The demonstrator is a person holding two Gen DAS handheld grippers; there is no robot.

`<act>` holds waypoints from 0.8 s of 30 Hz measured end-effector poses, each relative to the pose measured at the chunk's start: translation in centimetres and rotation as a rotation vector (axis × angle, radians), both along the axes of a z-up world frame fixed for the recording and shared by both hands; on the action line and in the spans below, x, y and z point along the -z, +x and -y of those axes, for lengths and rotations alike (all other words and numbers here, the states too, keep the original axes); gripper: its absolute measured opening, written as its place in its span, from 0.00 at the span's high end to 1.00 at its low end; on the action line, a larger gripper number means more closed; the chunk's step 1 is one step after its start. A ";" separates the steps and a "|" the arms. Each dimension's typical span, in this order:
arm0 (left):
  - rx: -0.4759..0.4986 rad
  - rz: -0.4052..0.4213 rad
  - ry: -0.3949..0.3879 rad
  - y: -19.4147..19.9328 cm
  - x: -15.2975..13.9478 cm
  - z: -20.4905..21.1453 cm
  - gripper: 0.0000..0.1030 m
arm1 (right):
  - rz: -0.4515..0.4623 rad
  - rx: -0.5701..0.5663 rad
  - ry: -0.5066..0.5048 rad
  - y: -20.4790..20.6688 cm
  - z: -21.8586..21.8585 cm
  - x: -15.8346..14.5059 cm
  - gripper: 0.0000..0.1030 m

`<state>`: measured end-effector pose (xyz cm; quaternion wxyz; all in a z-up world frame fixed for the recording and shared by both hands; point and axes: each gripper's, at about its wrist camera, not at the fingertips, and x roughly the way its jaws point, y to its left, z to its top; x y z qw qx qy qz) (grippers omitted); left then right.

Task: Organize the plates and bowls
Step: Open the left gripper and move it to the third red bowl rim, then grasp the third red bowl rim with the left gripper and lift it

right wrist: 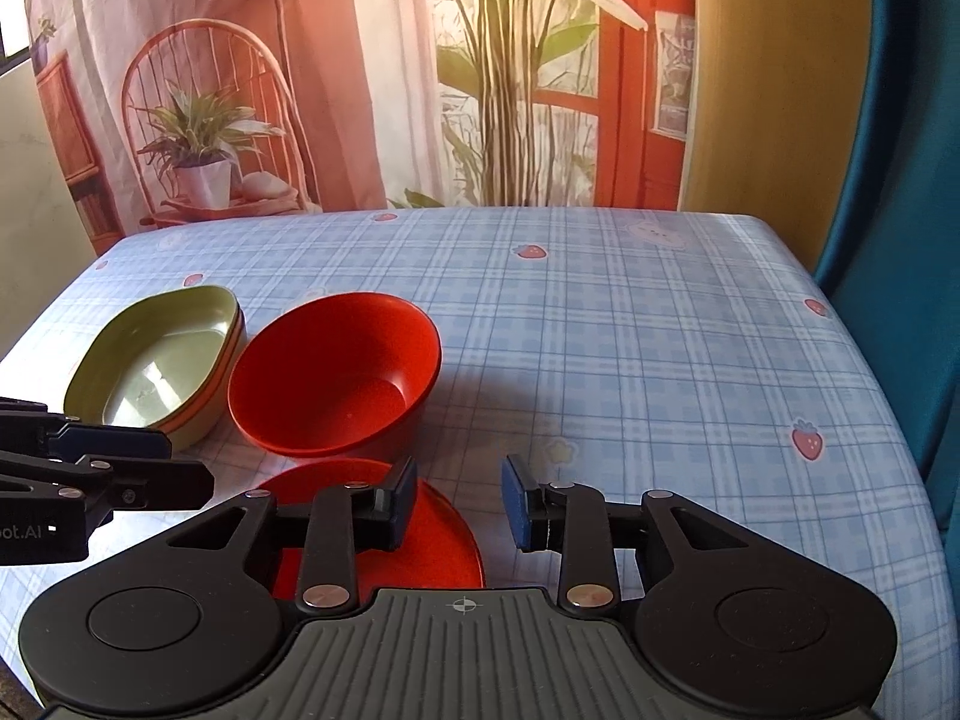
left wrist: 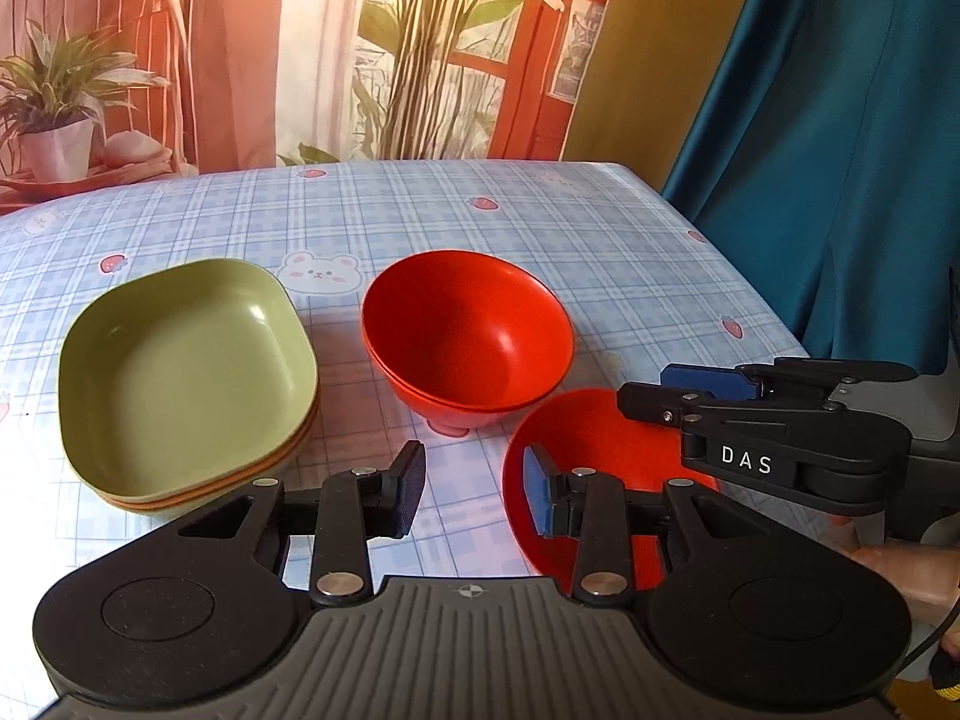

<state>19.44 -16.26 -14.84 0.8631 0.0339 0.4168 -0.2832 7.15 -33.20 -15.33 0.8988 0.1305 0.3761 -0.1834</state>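
Observation:
A stack of squarish plates, green on top (left wrist: 180,372) (right wrist: 159,369), sits at the left of the table. Two nested red bowls (left wrist: 468,336) (right wrist: 336,375) stand beside it. A third red bowl (left wrist: 591,468) (right wrist: 444,534) lies nearer, on the cloth. My left gripper (left wrist: 474,495) is open and empty, its right finger over that bowl's left rim; it shows at the left edge of the right wrist view (right wrist: 174,462). My right gripper (right wrist: 459,507) is open and empty, its left finger over the near bowl; it shows from the side in the left wrist view (left wrist: 645,390).
The table wears a blue checked cloth (right wrist: 630,348) with strawberries. Its right edge (left wrist: 750,276) drops off by a teal curtain (left wrist: 840,150). A printed backdrop (right wrist: 420,90) hangs behind the far edge.

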 end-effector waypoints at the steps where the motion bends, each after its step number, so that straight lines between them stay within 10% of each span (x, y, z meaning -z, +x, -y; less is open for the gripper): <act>1: 0.002 -0.004 -0.002 -0.3 0.2 0.0 0.63 | -0.003 -0.001 0.000 -0.3 -0.1 0.1 0.72; 24: 0.002 -0.053 -0.055 -2.4 2.5 -0.5 0.66 | 0.076 0.107 0.137 -5.6 -1.5 2.2 0.74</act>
